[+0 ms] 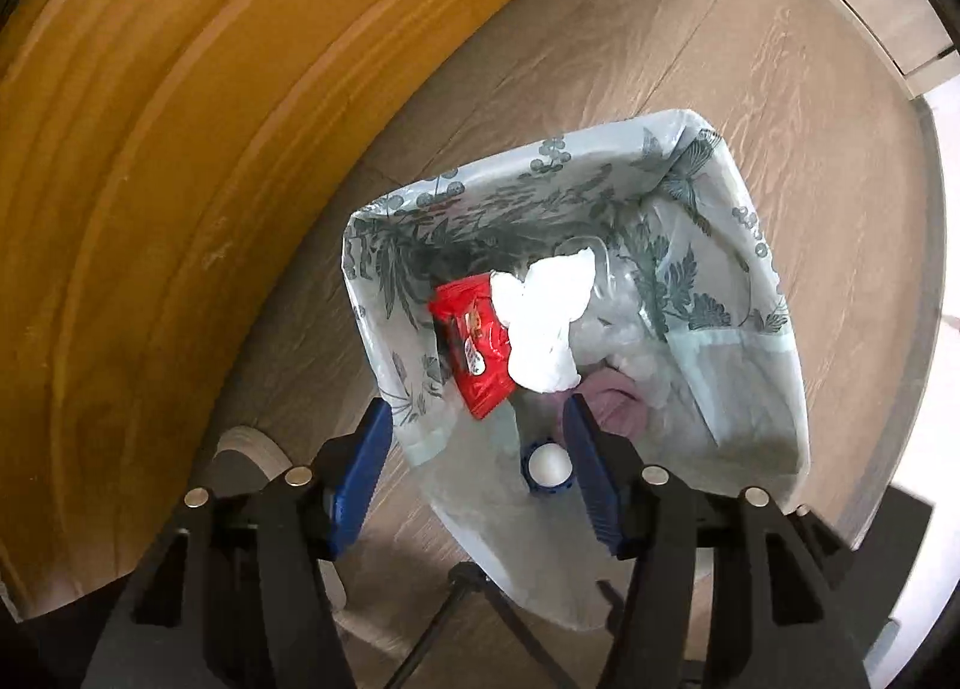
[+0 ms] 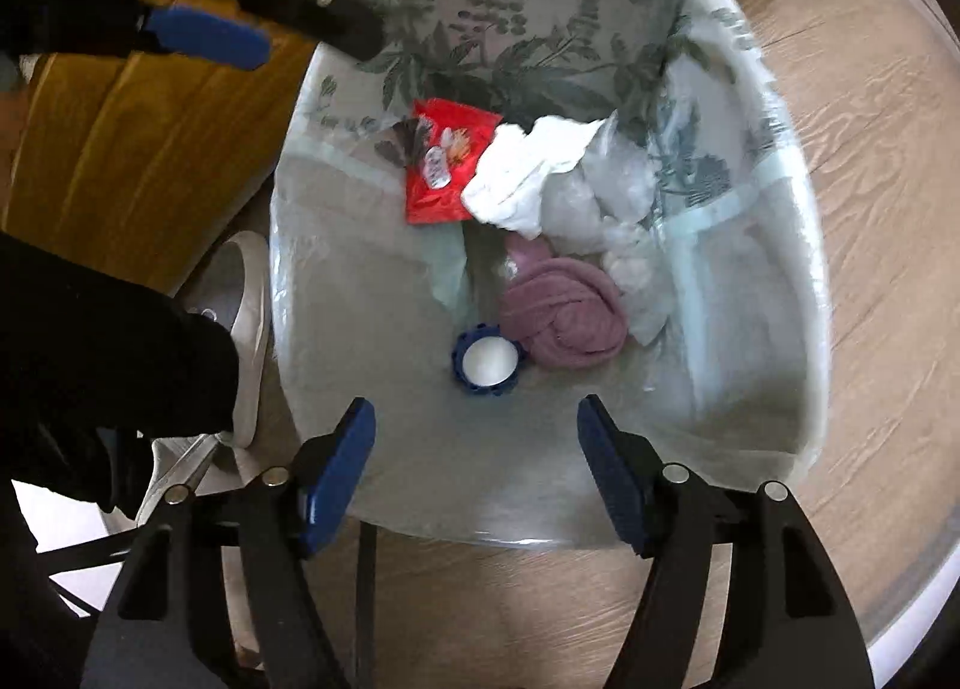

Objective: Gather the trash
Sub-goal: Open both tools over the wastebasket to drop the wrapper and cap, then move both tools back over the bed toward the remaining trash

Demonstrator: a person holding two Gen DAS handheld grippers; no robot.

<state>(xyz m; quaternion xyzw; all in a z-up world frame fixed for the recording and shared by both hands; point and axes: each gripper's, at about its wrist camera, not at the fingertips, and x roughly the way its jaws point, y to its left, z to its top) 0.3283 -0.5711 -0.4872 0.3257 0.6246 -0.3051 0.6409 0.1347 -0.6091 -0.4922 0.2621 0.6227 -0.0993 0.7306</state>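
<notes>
Both tools hang over a trash bin (image 2: pixel 804 293) lined with a pale bag printed with grey-green leaves. The left tool (image 1: pixel 477 449) stands open, nothing between its blue pads; the right tool (image 2: pixel 477 425) stands open too, likewise empty. In the bin lie a red snack wrapper (image 2: pixel 447 167), crumpled white paper (image 2: pixel 522 179), clear crinkled plastic (image 2: pixel 606 191), a rolled mauve cloth (image 2: pixel 564 323) and a blue-rimmed cap (image 2: pixel 487 360) with a white centre.

The right wrist view alone shows the whole cloth, a grey shoe (image 2: pixel 246 317) just beside the bin, a dark trouser leg (image 2: pixel 108 347), and the left tool from outside at the bin's far corner. The left wrist view alone shows the broad sweep of yellow wooden furniture (image 1: pixel 180 149) near the bin.

The bin stands on a grey-brown wood-grain floor (image 1: pixel 600 59). The wrapper's printing is too small to read.
</notes>
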